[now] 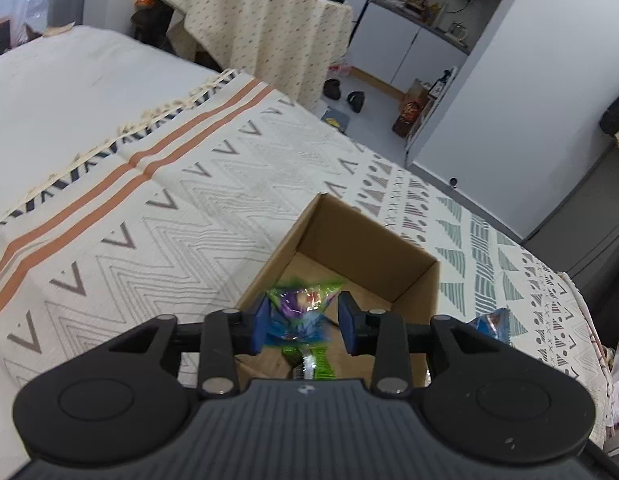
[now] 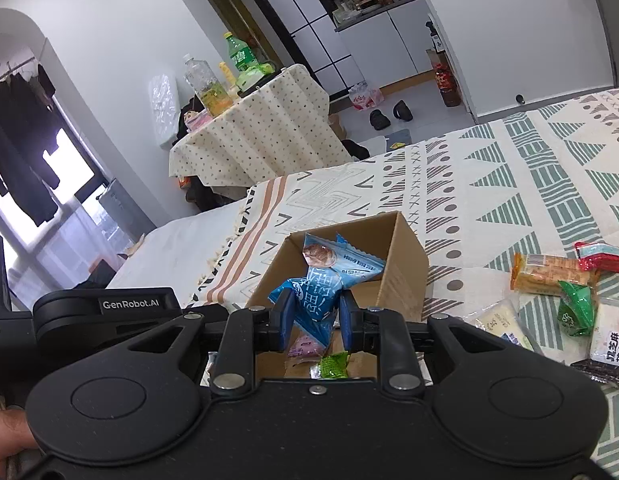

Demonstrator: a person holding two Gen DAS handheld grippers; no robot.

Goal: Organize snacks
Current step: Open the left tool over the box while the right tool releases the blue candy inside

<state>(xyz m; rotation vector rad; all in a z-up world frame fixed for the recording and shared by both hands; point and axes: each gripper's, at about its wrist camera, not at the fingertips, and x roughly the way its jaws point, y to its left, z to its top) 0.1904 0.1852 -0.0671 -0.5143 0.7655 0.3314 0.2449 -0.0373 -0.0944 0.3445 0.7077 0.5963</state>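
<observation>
Patterned bedspread (image 1: 181, 200) lay under an open cardboard box (image 2: 405, 276) with a blue packet (image 2: 341, 260), a pink one (image 2: 303, 347) and a green one (image 2: 333, 365) inside. Left hand-held gripper (image 1: 303, 322) hung over the box, a blurred green-purple packet (image 1: 305, 304) between its parted pads; whether they pinched it was unclear. Right hand-held gripper (image 2: 315, 316) pinched another blue packet (image 2: 315, 300) above the box.

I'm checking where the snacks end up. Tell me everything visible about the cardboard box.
The cardboard box is plain brown corrugated card, open-topped, with no flaps showing. It sits upright on the patterned cloth. Inside lie a light blue packet, a pink packet and a green packet. Both hand-held grippers hover over it, each with a snack.
</observation>
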